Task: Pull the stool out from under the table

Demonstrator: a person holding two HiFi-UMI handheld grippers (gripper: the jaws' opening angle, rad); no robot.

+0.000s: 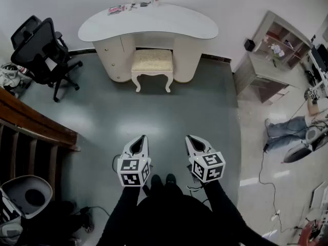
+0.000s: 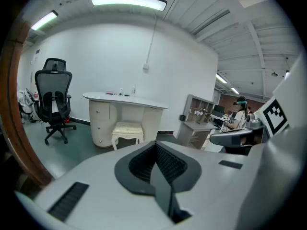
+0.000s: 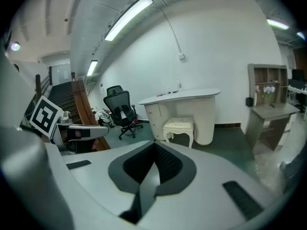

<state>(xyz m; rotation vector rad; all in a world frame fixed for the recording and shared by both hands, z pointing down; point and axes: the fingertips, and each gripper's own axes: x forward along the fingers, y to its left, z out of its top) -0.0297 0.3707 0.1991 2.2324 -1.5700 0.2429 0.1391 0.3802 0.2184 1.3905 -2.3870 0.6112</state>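
Under the table (image 1: pixel 148 24), in the head view, the stool (image 1: pixel 152 61) stands in the middle gap. Wide bare floor (image 1: pixel 154 111) lies between the table's front edge and the left gripper (image 1: pixel 140 139) and right gripper (image 1: pixel 191 138). In the left gripper view and then the right gripper view, each gripper's jaws are pressed together on nothing, well apart from the table.
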